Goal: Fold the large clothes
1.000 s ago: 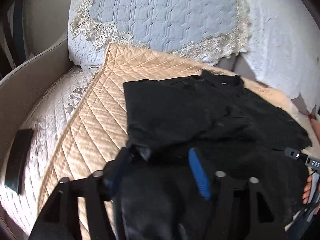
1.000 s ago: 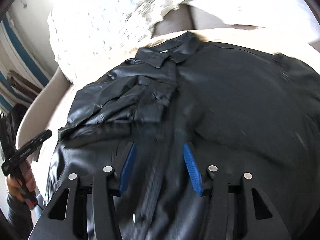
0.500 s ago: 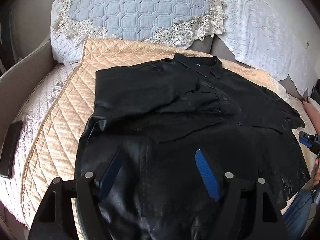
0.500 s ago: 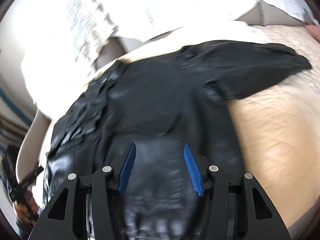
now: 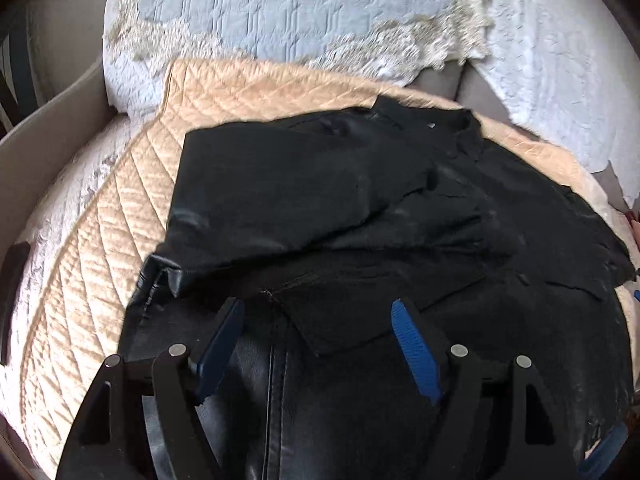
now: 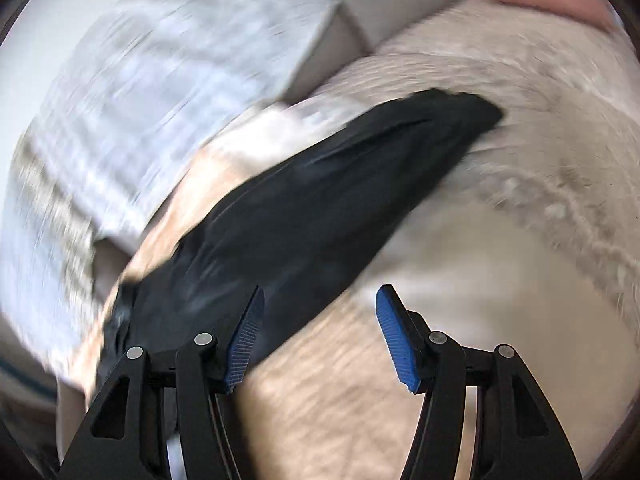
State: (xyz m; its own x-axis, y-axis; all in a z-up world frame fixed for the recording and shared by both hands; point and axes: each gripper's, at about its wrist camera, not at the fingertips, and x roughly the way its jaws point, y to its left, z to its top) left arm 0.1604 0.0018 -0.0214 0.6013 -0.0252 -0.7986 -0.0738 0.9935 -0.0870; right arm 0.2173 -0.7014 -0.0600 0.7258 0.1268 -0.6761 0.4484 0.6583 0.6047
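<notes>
**Jacket spread on the sofa, one sleeve folded in**

The black jacket (image 5: 360, 240) lies on the tan quilt (image 5: 100, 240), one sleeve folded across its chest. The left gripper (image 5: 318, 344) hovers above it, wide and empty. The right gripper (image 6: 320, 336), also wide, has swung away toward the outstretched sleeve (image 6: 320, 200); its view is blurred.

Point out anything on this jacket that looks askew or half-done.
The black jacket lies lopsided on the tan quilt: one sleeve is folded in across the chest, while the other sleeve sticks out flat onto the quilt. Both tongs, left and right, are open and hold nothing.
</notes>
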